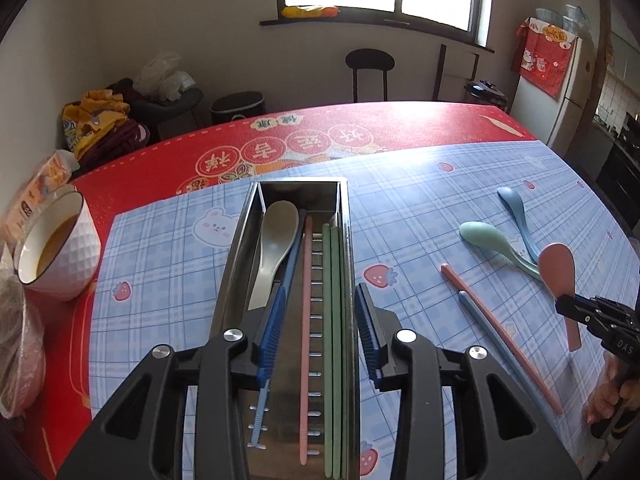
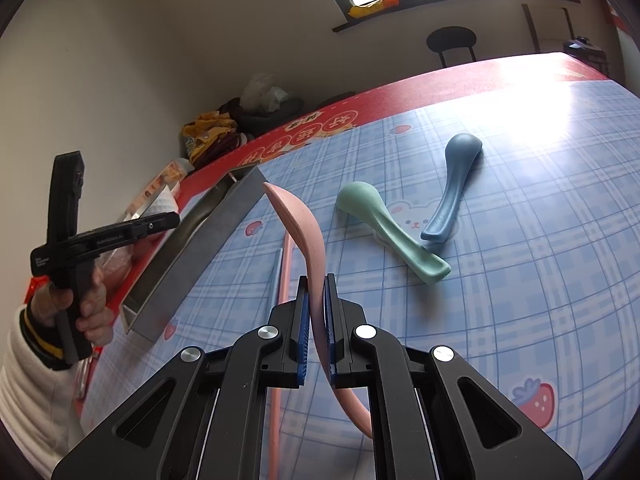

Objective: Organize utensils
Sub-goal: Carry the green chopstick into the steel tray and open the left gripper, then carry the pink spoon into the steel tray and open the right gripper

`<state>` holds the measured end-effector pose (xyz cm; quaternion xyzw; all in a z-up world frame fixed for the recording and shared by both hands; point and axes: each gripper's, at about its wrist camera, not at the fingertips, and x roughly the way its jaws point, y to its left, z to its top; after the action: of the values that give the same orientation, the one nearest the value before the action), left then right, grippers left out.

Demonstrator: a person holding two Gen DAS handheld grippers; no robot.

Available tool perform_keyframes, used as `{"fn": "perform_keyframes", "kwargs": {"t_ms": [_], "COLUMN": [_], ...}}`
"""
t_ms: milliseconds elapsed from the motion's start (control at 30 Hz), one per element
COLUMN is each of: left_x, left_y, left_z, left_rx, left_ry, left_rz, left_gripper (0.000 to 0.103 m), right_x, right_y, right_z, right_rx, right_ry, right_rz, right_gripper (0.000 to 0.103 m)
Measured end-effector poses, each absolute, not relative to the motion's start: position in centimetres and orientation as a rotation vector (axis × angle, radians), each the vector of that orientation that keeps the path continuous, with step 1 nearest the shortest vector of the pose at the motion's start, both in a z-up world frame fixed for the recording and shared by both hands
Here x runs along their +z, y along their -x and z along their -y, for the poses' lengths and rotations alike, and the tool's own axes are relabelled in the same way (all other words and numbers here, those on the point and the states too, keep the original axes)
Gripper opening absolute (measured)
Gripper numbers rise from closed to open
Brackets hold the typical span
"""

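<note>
The pink spoon (image 2: 298, 216) is pinched by its handle in the right hand-held gripper (image 2: 316, 300) and held up off the bench (image 2: 520, 200). The left hand-held gripper (image 1: 320, 320) is spread with nothing gripped, hung over the metal tray (image 1: 240, 240), where a beige spoon (image 1: 274, 240) and some chopsticks (image 1: 332, 300) are already laid.

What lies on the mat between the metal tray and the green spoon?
In the left wrist view, a pink chopstick and blue chopstick lie side by side between the metal tray and green spoon.

Both grippers are built of black plastic: left gripper (image 1: 320, 312), right gripper (image 2: 316, 300). Ribbed blue pads (image 2: 304, 320) are fitted inside the fingers, silver screws (image 1: 234, 335) behind them. A white ribbed sleeve (image 2: 24, 380) with dark, yellow-striped cuff is worn.
</note>
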<state>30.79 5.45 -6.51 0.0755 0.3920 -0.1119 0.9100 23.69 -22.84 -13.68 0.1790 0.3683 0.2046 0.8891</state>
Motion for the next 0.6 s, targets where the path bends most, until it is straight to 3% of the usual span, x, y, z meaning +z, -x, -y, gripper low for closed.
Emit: {"fn": "perform_keyframes", "kwargs": {"t_ms": [367, 600], "left_x": [-5.9, -6.5], "left_y": [-24.3, -23.4], "left_z": [-5.1, -6.5], "left_rx": [-0.147, -0.154], "left_ry": [-0.233, -0.171], "left_rz": [-0.554, -0.514], "left_gripper": [0.089, 0.097], "right_x": [-13.6, -13.6], "right_y": [-23.8, -24.0], "right_z": [21.9, 21.3], "right_rx": [0.390, 0.358], "right_ry": [-0.332, -0.293], "right_rz": [-0.779, -0.790], "right_gripper": [0.007, 0.007]}}
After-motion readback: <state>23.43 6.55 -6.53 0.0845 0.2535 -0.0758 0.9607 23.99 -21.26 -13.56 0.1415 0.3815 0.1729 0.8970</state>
